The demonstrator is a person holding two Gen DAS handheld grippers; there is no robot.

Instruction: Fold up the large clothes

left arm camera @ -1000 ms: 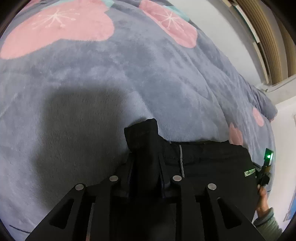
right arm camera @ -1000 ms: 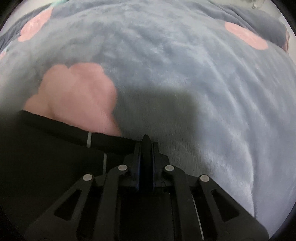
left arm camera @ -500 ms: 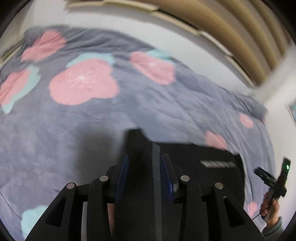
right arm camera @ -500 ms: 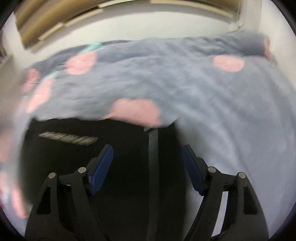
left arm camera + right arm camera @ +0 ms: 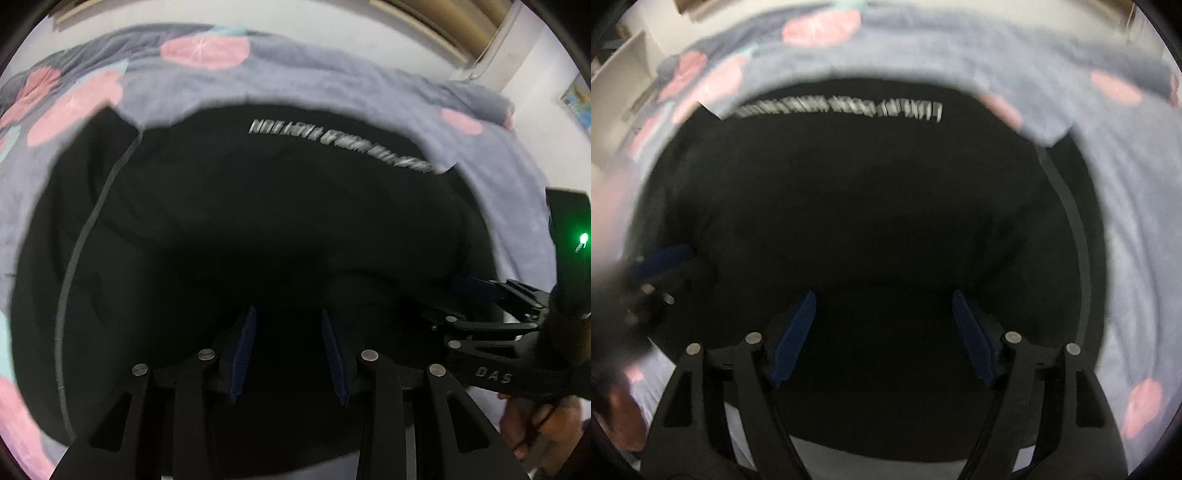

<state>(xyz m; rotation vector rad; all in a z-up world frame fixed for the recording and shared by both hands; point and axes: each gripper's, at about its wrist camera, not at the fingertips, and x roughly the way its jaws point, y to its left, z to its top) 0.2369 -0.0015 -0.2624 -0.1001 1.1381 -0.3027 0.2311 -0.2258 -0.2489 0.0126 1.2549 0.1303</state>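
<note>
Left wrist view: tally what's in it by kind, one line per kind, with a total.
Black garment: 1
Grey blanket with pink blotches: 1
Grippers: 2, the left gripper with jaws apart and nothing between the pads, and the right gripper entering from the right edge
Total: 4

One black garment [image 5: 258, 221], single line of white lettering [image 5: 340, 146] across it, grey piping stripe [image 5: 85, 229] along one edge. One grey fleece blanket [image 5: 332, 74] under it, pink blotches on it: at least five in left wrist view, more cut off by frame edge. Two grippers: left gripper [image 5: 288, 350], right gripper [image 5: 886, 336]; two blue pads each. One green indicator light [image 5: 583, 239]. One hand [image 5: 543, 432] visible, lower right.
</note>
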